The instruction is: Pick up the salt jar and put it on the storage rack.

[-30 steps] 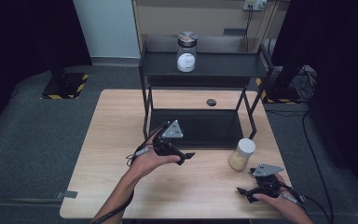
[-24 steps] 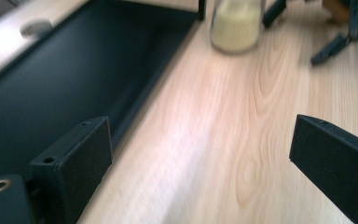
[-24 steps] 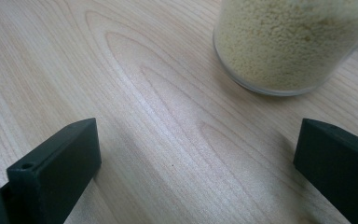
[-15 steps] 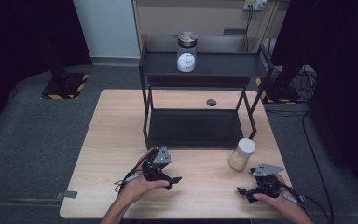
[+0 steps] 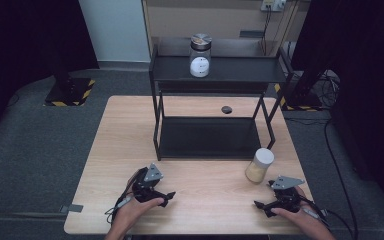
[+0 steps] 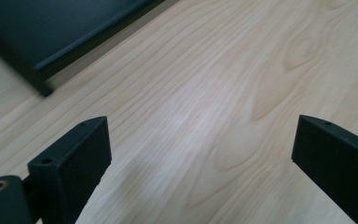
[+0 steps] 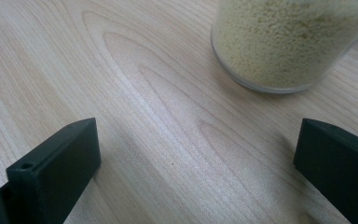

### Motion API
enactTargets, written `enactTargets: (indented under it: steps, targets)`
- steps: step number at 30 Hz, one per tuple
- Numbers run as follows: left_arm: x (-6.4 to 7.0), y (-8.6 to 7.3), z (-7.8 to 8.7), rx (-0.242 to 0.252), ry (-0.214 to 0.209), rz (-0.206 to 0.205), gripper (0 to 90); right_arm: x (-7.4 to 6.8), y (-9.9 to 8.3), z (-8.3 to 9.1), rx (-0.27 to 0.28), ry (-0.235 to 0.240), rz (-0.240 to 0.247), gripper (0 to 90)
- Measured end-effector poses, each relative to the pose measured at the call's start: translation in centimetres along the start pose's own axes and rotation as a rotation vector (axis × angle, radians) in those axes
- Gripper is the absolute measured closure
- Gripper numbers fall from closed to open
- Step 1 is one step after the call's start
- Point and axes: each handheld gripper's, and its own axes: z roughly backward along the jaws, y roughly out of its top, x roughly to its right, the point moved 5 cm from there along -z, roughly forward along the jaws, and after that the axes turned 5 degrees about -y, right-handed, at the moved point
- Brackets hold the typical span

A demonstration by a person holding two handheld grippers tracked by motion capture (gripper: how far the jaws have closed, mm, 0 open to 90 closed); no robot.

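Clear glass jar with a white lid, filled with pale yellow grains [image 5: 259, 165]: stands upright on the light wooden tabletop [image 5: 205, 200], near its right front, just in front of the lower right corner of the black metal two-tier shelf rack [image 5: 215, 75]. In the right gripper view the jar's rounded base [image 7: 286, 44] shows fine, even grains up to the glass wall.

Right gripper [image 5: 261, 205]: low over the tabletop, close to the jar on its near side, not touching it. Jaws spread wide with bare wood between them.

Left gripper [image 5: 167, 198]: low over the tabletop at the front left, jaws spread wide, holding nothing; its view shows the rack's lower shelf edge at the upper left.

Change against one second ago: the left gripper has drawn back from the front of the rack's lower shelf toward the near edge of the tabletop. Right gripper and jar unchanged.

Surroundings: second clear glass jar with a dark lid and a round white label [image 5: 200, 55] on the rack's top shelf; small dark round object [image 5: 226, 109] on the tabletop behind the rack. Nothing lies between the right gripper and the grain jar.
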Motion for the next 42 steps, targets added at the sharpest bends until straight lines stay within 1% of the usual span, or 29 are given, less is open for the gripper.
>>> enactTargets:
  steps: [2,4,5,6,8,10,11,13,15,17,19,21,24,26,42]
  targets:
    - [-0.5,-0.5,0.5,0.017,0.03,0.038,3.8,0.0,0.0,0.0,0.0,-0.002,-0.001,1.4]
    - [-0.9,-0.9,0.9,0.035,0.088,0.088,3.6,-0.1,0.0,0.1,-0.001,-0.005,-0.005,1.4]
    - [-1.1,-1.0,0.9,0.036,0.106,0.099,3.5,-0.1,0.0,0.1,-0.003,-0.006,-0.008,1.3]
    - [-1.3,-1.2,1.0,0.039,0.133,0.119,3.5,-0.1,-0.1,0.1,-0.001,-0.006,-0.007,1.3]
    - [-1.9,-1.6,0.8,0.031,0.173,0.15,3.2,-0.1,-0.1,0.1,-0.001,-0.008,-0.008,1.4]
    - [-2.5,-1.9,0.7,0.023,0.201,0.185,3.3,-0.1,-0.1,0.2,-0.002,-0.009,-0.009,1.3]
    - [-2.8,-2.1,0.6,0.02,0.218,0.21,3.3,-0.1,-0.1,0.2,-0.002,-0.009,-0.009,1.4]
    - [-3.1,-2.4,0.5,0.02,0.231,0.227,3.3,-0.1,-0.1,0.2,-0.002,-0.009,-0.01,1.4]
    - [-3.2,-2.5,0.3,0.019,0.255,0.245,3.1,-0.1,-0.1,0.2,-0.002,-0.009,-0.01,1.4]
    - [-3.2,-2.4,0.1,0.013,0.271,0.255,2.8,-0.1,-0.1,0.2,-0.002,-0.009,-0.01,1.4]
    - [-3.3,-2.5,-0.3,0.01,0.273,0.265,2.0,-0.1,-0.1,0.2,-0.002,-0.009,-0.01,1.3]
    - [-3.1,-2.4,-0.6,0.004,0.293,0.255,0.0,-0.1,-0.1,0.2,-0.002,-0.009,-0.01,1.3]
    - [-3.2,-2.5,-0.6,0.014,0.296,0.256,0.0,-0.1,-0.1,0.2,-0.001,-0.009,-0.01,1.3]
    - [-3.1,-2.5,-0.6,0.008,0.3,0.249,0.0,-0.1,-0.1,0.2,-0.001,-0.009,-0.01,1.3]
    - [-2.8,-2.5,-0.7,0.01,0.313,0.258,0.0,-0.1,-0.1,0.2,-0.001,-0.01,-0.01,1.4]
